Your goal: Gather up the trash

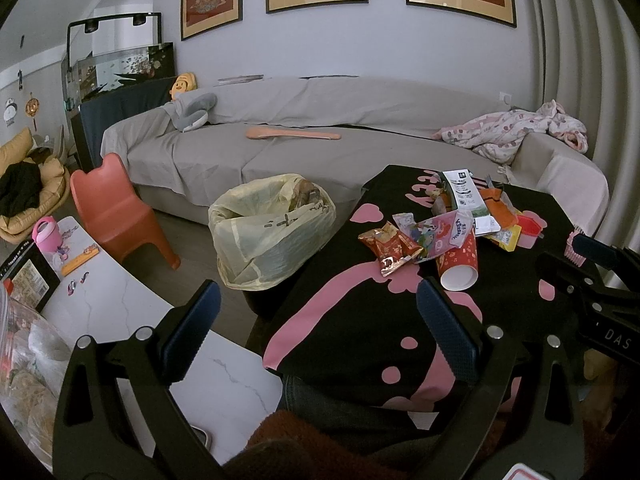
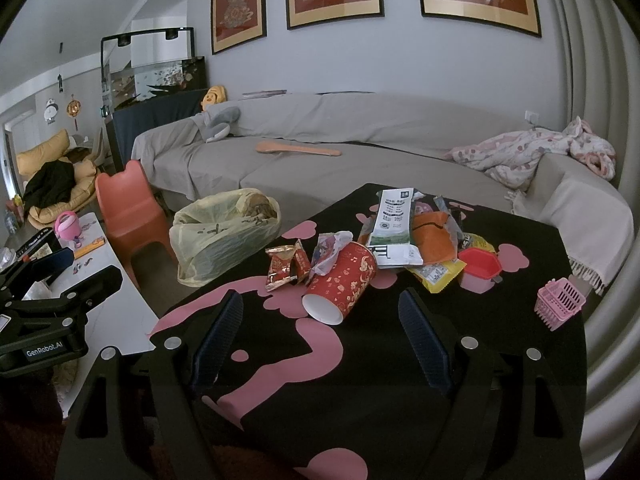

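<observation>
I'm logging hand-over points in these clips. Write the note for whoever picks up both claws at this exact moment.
Left claw: open, empty, over the near left edge of the black-and-pink table.
Right claw: open, empty, just short of the tipped red paper cup.
Trash: all heaped on the table's far side: the cup, red snack wrappers, white carton, orange packet, yellow wrapper, red-lidded tub.
Yellow trash bag: open on the floor left of the table, already partly filled.
Done: nothing in hand.
Left: move the whole heap into the bag.
</observation>
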`<act>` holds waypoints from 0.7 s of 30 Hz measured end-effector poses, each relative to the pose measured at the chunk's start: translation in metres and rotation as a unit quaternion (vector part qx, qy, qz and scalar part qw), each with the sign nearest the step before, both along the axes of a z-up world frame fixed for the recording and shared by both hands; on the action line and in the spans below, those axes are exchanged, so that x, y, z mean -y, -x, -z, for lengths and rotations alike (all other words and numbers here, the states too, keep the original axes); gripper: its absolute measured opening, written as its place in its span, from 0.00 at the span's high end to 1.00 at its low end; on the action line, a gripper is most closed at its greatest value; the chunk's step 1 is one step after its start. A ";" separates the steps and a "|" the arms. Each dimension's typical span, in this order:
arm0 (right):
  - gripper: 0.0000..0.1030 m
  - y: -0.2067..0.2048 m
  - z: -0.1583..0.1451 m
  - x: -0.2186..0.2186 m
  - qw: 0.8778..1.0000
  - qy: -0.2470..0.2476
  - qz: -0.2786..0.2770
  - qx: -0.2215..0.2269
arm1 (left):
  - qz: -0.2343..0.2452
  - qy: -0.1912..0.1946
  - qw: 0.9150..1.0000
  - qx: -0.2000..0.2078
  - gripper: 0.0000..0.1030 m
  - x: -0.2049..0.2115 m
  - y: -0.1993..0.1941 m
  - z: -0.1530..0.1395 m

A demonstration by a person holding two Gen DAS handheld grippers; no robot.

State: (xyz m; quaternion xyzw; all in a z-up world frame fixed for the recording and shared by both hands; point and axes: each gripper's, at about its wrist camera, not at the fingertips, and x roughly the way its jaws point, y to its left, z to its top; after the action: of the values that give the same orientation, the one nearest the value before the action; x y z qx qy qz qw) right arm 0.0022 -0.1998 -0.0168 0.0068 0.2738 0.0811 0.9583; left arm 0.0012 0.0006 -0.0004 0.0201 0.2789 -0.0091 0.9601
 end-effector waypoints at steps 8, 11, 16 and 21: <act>0.26 0.000 0.000 0.001 1.000 0.000 0.000 0.000 | -0.001 0.000 1.000 0.000 0.09 0.000 0.000 0.000; 0.26 0.000 0.000 0.001 1.000 0.000 0.000 0.000 | -0.001 0.001 1.000 0.000 0.09 0.000 0.000 0.000; 0.26 0.000 -0.001 0.002 1.000 0.000 0.000 0.000 | 0.000 0.001 1.000 0.000 0.09 0.000 0.000 0.000; 0.26 -0.001 0.000 0.002 1.000 0.000 0.000 0.000 | 0.000 0.001 1.000 0.000 0.09 0.000 0.000 0.000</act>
State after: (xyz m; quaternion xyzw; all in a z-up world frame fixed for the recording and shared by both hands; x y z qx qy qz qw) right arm 0.0032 -0.2017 -0.0164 0.0072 0.2741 0.0809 0.9583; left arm 0.0013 0.0008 -0.0006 0.0189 0.2790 -0.0098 0.9601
